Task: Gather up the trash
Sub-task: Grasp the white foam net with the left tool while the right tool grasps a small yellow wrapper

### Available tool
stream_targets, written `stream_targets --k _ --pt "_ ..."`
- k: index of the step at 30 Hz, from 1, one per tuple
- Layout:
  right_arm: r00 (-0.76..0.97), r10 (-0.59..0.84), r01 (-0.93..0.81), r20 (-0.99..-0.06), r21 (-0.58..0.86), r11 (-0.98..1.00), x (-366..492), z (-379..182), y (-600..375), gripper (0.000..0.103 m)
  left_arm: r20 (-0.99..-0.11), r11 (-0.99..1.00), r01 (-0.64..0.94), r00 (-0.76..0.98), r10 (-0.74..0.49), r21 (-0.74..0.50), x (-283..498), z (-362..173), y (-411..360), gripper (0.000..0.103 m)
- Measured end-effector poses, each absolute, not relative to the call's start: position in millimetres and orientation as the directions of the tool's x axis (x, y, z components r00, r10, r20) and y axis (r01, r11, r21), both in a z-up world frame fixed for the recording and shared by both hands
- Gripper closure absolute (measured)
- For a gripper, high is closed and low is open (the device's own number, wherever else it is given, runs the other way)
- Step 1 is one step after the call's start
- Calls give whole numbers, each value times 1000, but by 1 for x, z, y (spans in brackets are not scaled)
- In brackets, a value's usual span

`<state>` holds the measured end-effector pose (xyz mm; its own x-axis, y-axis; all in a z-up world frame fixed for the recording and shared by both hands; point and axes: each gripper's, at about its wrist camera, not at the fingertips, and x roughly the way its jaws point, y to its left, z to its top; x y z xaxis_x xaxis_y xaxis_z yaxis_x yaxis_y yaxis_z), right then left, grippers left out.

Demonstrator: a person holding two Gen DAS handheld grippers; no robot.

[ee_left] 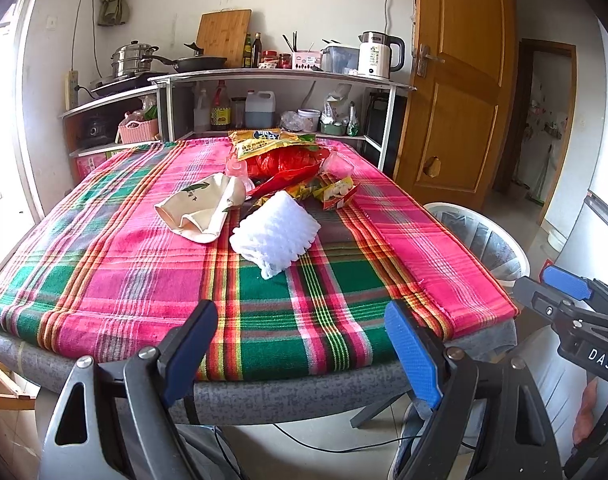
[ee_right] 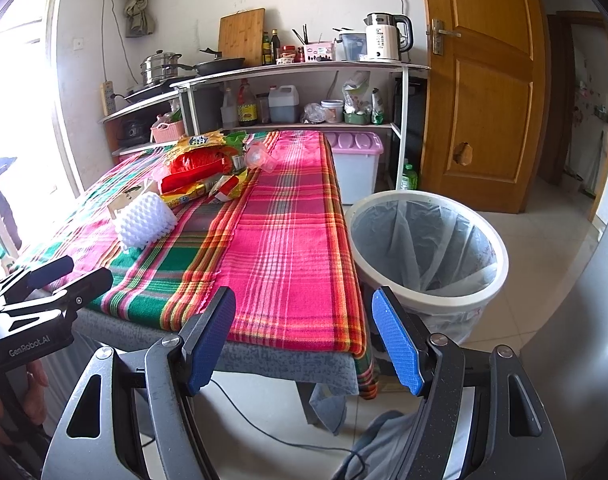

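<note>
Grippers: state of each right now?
Left gripper: open, holding nothing, short of the plaid-covered table.
Right gripper: open, holding nothing, near the white lined bin.

The tabletop (ee_left: 152, 280) wears a pink, green and orange plaid cloth over a grey pad. On it lie a white foam-net sleeve (ee_left: 275, 232), a cream folded cloth pouch (ee_left: 202, 208) just beside it, and — farther back — a heap of red and yellow snack wrappers (ee_left: 292, 164).

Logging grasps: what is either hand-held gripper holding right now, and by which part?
Nothing. The left hand-held gripper and right hand-held gripper are both open and empty, short of the table's near edge.
</note>
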<state>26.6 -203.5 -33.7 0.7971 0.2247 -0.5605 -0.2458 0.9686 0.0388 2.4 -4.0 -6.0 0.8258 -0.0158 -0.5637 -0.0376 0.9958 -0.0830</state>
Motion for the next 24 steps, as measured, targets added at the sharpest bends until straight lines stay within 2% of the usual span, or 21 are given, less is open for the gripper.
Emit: stream_targets --k 15,24 --pt "779 280 -311 -561 43 950 60 -25 -184 32 -558 994 -60 830 -1 -91 42 2 23 16" --pt "769 330 -360 -548 56 931 89 -12 -168 32 -619 990 -57 784 -33 -126 83 1 35 16"
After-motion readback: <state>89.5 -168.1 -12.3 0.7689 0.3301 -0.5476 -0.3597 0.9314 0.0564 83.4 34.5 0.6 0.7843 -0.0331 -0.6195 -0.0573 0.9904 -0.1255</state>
